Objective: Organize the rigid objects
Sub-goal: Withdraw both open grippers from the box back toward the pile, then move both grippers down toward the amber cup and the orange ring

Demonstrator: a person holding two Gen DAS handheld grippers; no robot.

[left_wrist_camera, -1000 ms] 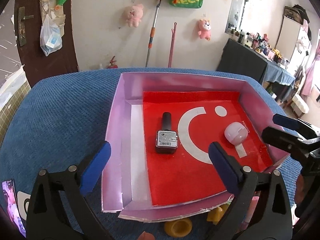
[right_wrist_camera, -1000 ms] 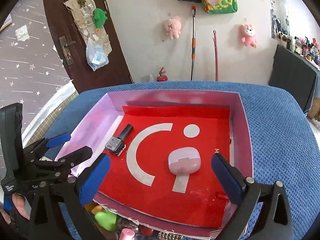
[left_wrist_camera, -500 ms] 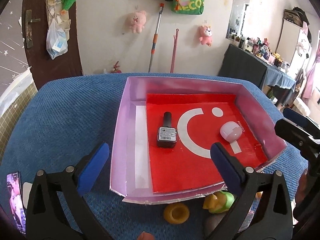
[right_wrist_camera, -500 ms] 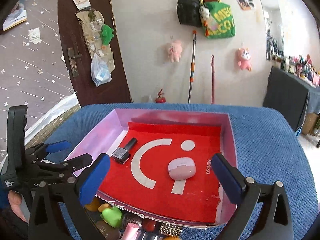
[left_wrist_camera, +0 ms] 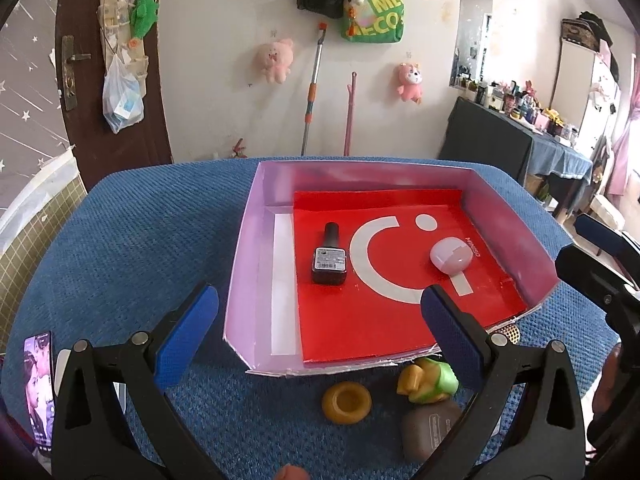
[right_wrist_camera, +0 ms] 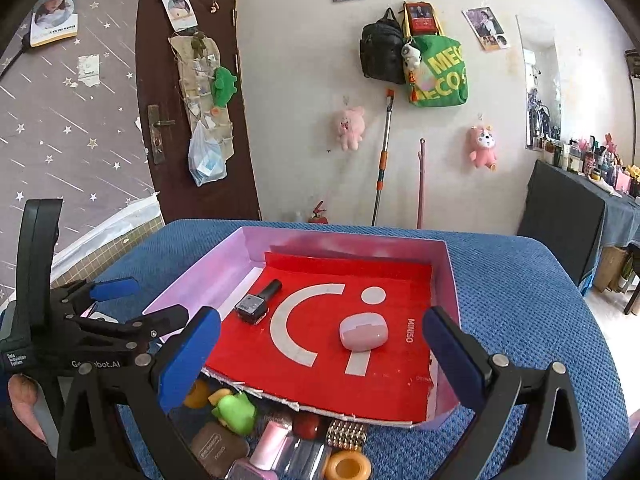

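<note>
Table [left_wrist_camera: 132, 240]: I see a blue textured cloth covering it, filling the lower half of both views.
Box [left_wrist_camera: 256, 248]: shallow, with pinkish walls and a red liner carrying a white curve and dot; it sits at the centre of the frame in both wrist views, its near edge ragged.
Left gripper [left_wrist_camera: 316, 336]: my black-framed tool with blue pads spread wide, nothing between them; it hovers over the box's near edge, at the bottom of the left wrist view.
Right gripper [right_wrist_camera: 320, 344]: likewise spread apart and empty, at the bottom of the right wrist view, above the near part of the liner.
Phone [left_wrist_camera: 38, 384]: lit screen, lower left edge of the left wrist view.
Earbud case [right_wrist_camera: 363, 332]: pale pink, lying on the liner right of centre, beside the white stroke.
Nail polish bottle [left_wrist_camera: 329, 256]: dark, black cap pointing away from me, lying flat on the liner's left part.
Loose pile [right_wrist_camera: 280, 440]: small objects on the cloth just outside the near edge, including a green-and-yellow toy [left_wrist_camera: 430, 378], a yellow ring [left_wrist_camera: 346, 402] and a brown case [left_wrist_camera: 430, 428].
</note>
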